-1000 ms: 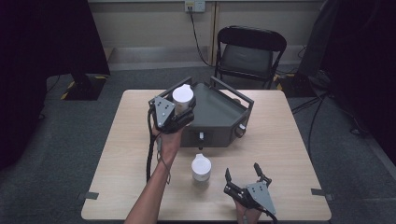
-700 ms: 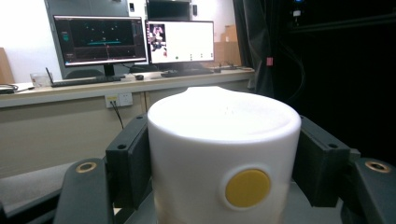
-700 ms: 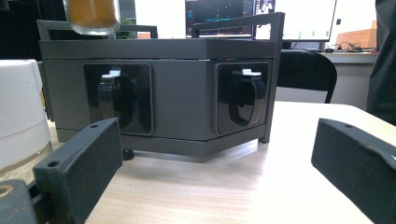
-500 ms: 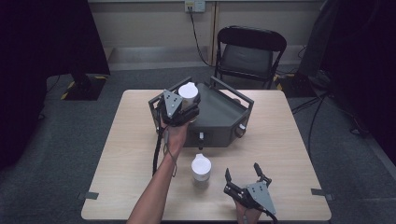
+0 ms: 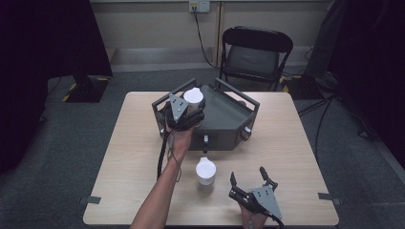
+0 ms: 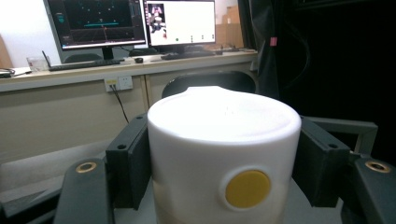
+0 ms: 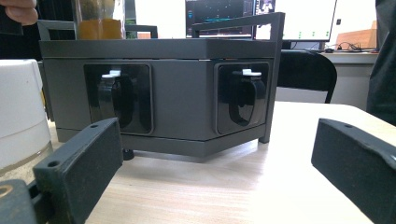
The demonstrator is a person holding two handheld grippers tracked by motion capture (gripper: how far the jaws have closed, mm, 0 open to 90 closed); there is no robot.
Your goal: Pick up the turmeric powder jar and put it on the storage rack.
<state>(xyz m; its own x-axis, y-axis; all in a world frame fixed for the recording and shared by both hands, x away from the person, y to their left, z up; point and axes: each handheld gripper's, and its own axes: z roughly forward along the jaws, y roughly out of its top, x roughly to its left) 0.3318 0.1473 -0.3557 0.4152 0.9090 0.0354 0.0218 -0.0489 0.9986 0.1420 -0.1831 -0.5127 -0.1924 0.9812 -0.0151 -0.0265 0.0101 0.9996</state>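
Left gripper (image 5: 187, 106) clamped on a white jar (image 5: 194, 97), both pads flat on its sides in the left gripper view (image 6: 223, 154); yellow round dot on the jar wall faces that camera, jar bottom cut off by the frame edge. From the high view the jar is held above the left end of the dark grey rack (image 5: 224, 119), which sits toward the far edge of the tabletop (image 5: 296, 143), about mid-width; can't tell whether the jar base touches the rack deck, since the gripper and hand (image 5: 179, 140) cover it. Second white jar (image 5: 206, 172) stands on the tabletop toward the near edge, in front of the rack and apart from it; in the right gripper view only its edge shows at the left (image 7: 21, 112), rest cut off. Right gripper (image 5: 248, 182) near the near edge, right of that jar, jaws wide apart, nothing between them, low over the tabletop and facing the rack front (image 7: 159, 93). Two dark recessed handles on the rack front. Something amber above the rack's top left in that view, blurred, can't identify. Right hand mostly out of frame at the bottom.
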